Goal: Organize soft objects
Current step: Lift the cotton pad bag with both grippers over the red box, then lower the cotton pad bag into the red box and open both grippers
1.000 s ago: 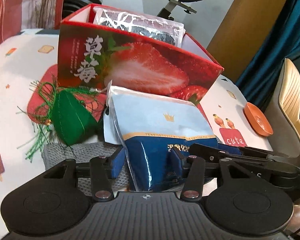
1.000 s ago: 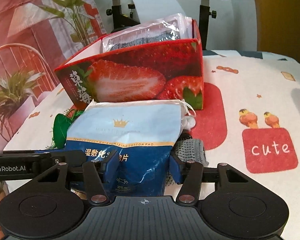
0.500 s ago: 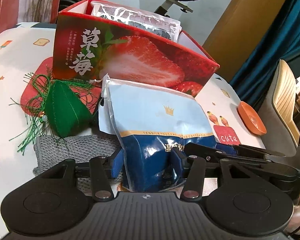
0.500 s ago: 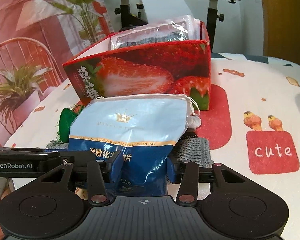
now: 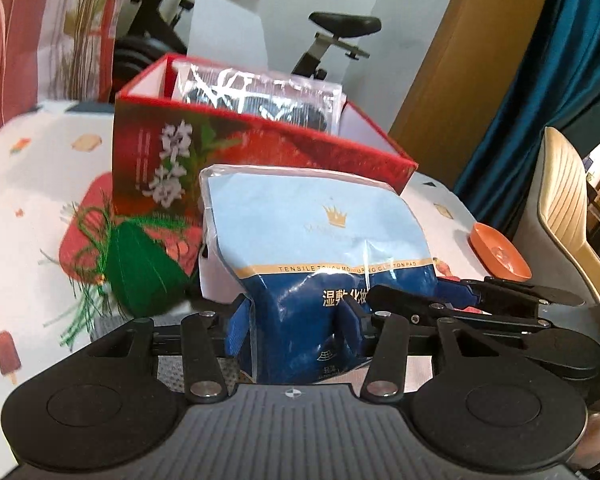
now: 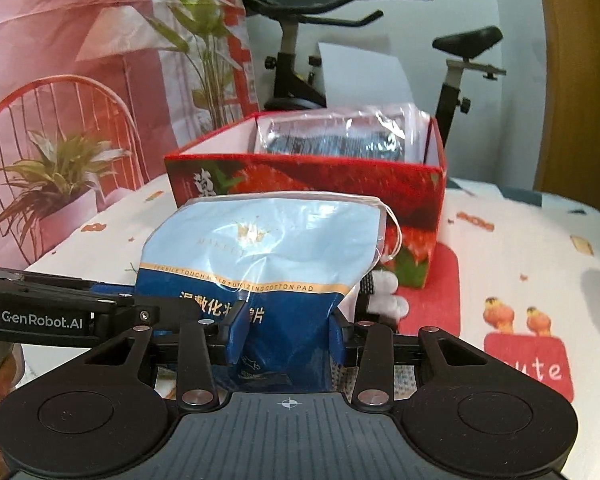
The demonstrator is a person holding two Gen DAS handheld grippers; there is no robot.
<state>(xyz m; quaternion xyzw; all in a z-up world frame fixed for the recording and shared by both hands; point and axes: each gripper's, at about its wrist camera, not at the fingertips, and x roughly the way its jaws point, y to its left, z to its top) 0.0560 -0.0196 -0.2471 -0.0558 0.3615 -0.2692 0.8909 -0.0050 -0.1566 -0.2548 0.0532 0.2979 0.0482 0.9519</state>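
A blue cotton pad bag is held upright off the table by both grippers. My left gripper is shut on its lower part, and my right gripper is shut on the same bag from the other side. Behind it stands a red strawberry box, also in the right wrist view, with a clear plastic packet sticking out of it. A green tasselled pouch lies left of the bag. A grey knitted cloth lies beneath.
The table has a white patterned cloth. An orange dish sits at the right edge near a beige chair. A small white plush lies by the box. An exercise bike stands behind.
Both grippers have lifted the cotton pad bag higher, so its top now reaches up toward the box rim. The views have tilted up and the box looks further off.
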